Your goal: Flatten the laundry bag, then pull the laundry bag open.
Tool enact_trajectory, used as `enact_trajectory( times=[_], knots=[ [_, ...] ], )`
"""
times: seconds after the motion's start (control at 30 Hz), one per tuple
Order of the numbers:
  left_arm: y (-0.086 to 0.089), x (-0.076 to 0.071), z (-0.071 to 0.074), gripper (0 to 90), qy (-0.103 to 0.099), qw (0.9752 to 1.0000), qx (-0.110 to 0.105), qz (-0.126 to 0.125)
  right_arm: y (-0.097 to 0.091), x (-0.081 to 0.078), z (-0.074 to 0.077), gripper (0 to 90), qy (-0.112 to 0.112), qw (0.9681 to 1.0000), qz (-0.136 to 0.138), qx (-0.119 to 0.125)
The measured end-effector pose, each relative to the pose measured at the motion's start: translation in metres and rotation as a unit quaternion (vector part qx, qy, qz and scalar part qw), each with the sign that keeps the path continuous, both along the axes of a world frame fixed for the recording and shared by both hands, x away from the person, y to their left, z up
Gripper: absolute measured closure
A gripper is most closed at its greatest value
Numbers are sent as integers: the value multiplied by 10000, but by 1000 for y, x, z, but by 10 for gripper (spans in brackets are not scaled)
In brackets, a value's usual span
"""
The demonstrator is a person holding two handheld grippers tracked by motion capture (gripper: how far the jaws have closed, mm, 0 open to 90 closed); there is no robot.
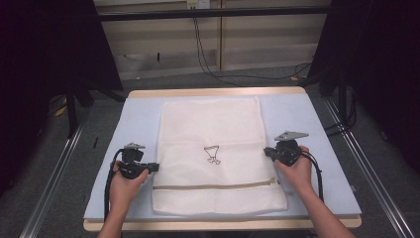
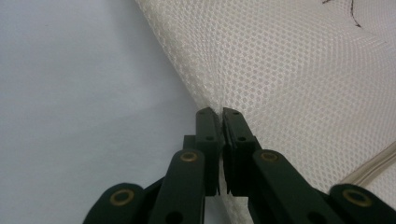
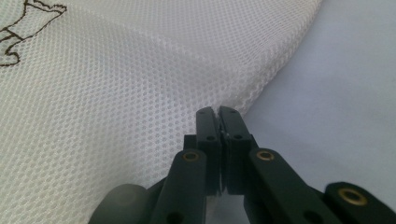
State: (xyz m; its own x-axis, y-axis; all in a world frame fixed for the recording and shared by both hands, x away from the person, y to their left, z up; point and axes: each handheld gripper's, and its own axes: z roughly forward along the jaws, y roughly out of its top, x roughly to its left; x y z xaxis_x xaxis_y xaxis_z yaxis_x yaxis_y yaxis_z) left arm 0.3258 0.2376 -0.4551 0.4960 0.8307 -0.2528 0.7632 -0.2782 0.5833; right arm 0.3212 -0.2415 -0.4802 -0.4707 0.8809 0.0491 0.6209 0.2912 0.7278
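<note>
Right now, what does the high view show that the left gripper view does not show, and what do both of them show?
The high view alone gives the whole mesh bag lying flat on the table, the person's hands and the right gripper at the bag's right edge. The left gripper view alone gives the close weave and the left gripper shut on the bag's side edge. Both share the bag, its zipper, part of the dark drawing and the pale blue table top.

A white mesh laundry bag (image 1: 213,148) lies flat on the table. Its zipper (image 1: 213,187) runs across the near end. A small dark emblem (image 1: 213,153) marks its centre.
</note>
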Motion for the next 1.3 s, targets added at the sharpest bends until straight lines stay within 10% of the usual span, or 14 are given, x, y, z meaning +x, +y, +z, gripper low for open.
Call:
enact_trajectory(
  times=[0.33,0.5,0.7,1.3],
  knots=[
    [5,2,-1,841,-54,9999,70,82,3,-3,1,867,11,9999,74,86],
    [7,1,9,676,-313,9992,-116,226,3,-5,5,742,-136,9996,138,198],
    [-7,0,16,548,-269,9987,-434,-8,2,-14,14,696,-303,9987,287,299],
    [-68,4,28,431,-413,9944,-431,-874,-23,-56,20,900,-647,9945,700,424]
  ],
)
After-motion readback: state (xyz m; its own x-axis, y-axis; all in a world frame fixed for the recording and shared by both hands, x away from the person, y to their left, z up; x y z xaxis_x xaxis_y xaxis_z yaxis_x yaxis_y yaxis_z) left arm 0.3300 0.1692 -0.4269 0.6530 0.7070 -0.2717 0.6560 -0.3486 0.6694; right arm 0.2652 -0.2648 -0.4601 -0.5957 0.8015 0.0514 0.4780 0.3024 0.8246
